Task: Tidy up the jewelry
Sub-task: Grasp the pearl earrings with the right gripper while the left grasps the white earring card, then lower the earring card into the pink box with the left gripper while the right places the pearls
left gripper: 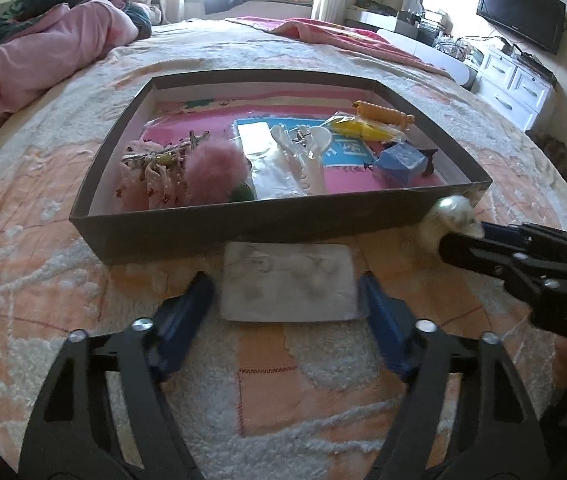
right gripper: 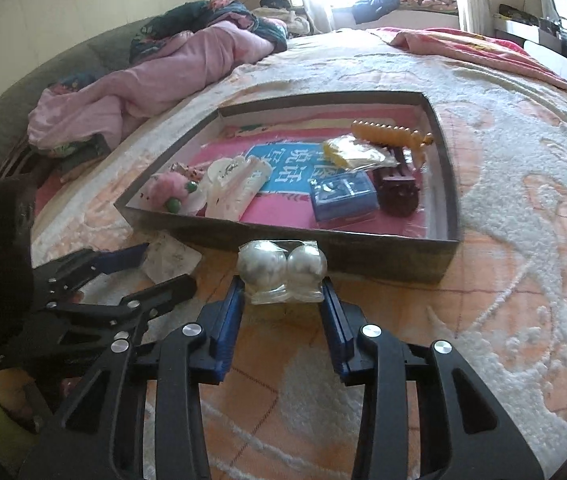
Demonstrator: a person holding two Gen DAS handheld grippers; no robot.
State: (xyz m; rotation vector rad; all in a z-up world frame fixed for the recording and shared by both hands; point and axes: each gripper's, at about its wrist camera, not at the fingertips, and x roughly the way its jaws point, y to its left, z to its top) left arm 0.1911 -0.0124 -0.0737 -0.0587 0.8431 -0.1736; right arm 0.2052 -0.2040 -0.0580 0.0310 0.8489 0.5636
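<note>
- Bedspread (left gripper: 283, 380): cream and peach, with raised white swirls.
- Shallow box (left gripper: 243, 228): dark grey outside, white inner walls, pink and blue printed floor.
- Fluffy pompom (left gripper: 215, 168): soft pink.
- Small case (right gripper: 343, 196): blue.
- Beaded comb (right gripper: 391, 132): amber yellow.
- Two pearls (right gripper: 281, 266): silvery white, in clear plastic.
- Gripper fingers (right gripper: 229, 320): black with blue pads.
- Blanket (right gripper: 143, 84): pale pink.

The near wall of the dark box (left gripper: 243, 222) stands across the middle of the left wrist frame, barring a low approach. Inside, a pink pompom (left gripper: 214, 168), white clips (left gripper: 307, 156) and a blue case (left gripper: 401, 162) crowd the floor. Bare pink floor (right gripper: 367, 220) lies in the box's near right corner. Open bedspread (right gripper: 523, 240) lies at right.
</note>
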